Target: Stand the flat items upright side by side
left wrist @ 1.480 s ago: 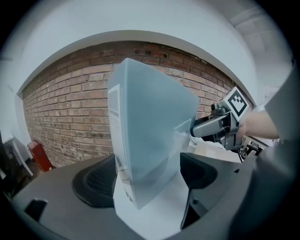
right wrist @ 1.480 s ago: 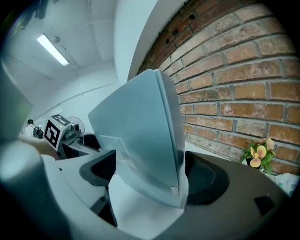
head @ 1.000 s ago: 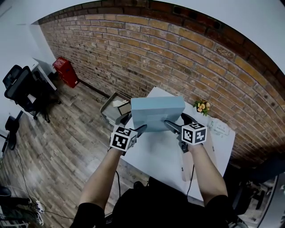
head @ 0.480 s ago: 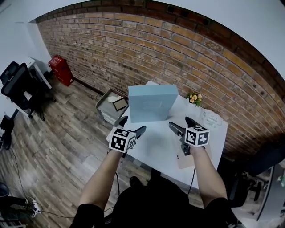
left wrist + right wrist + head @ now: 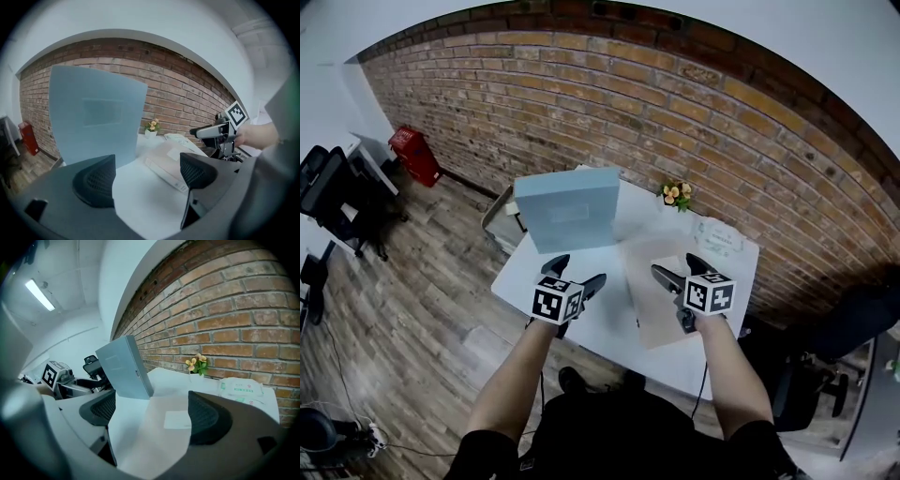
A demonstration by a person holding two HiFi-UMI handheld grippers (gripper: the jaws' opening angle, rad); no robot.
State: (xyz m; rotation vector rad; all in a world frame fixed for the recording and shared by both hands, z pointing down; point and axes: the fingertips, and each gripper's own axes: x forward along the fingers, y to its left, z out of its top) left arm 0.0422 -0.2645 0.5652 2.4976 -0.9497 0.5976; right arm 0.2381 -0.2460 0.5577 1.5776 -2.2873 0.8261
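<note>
1. Item status. The blue box [image 5: 567, 208] stands upright on one edge at the upper left of the table [image 5: 605, 323], with its broad face toward the camera. Nothing touches it, and no support is visible. This item is judged complete.

2. The tan flat box [image 5: 647, 309] lies face down on the tabletop at centre right of the frame. It is to the lower right of the blue box and apart from it. A pale label shows on its top face. This item is not yet raised.

3. Gripper status. The left gripper [image 5: 577, 273] hovers at the near side of the table, below the blue box. Its jaws are spread, and only bare tabletop and the near edge of the tan box show between them. The right gripper [image 5: 679, 269] hovers over the tan box. Its jaws are also spread wide, the box top shows between the pads, and no pad contact is visible. Neither gripper holds anything.

4. Progress estimate. One of the two visible flat items is upright, so the task is about half done. The remaining work is judged to be raising the tan box onto an edge and placing it beside the blue box.

5. Surroundings. A small flower pot [image 5: 677, 193] and a wipes pack [image 5: 718, 237] sit at the far edge of the table, against the brick wall [image 5: 675, 112]. Both are clear of the work zone.
</note>
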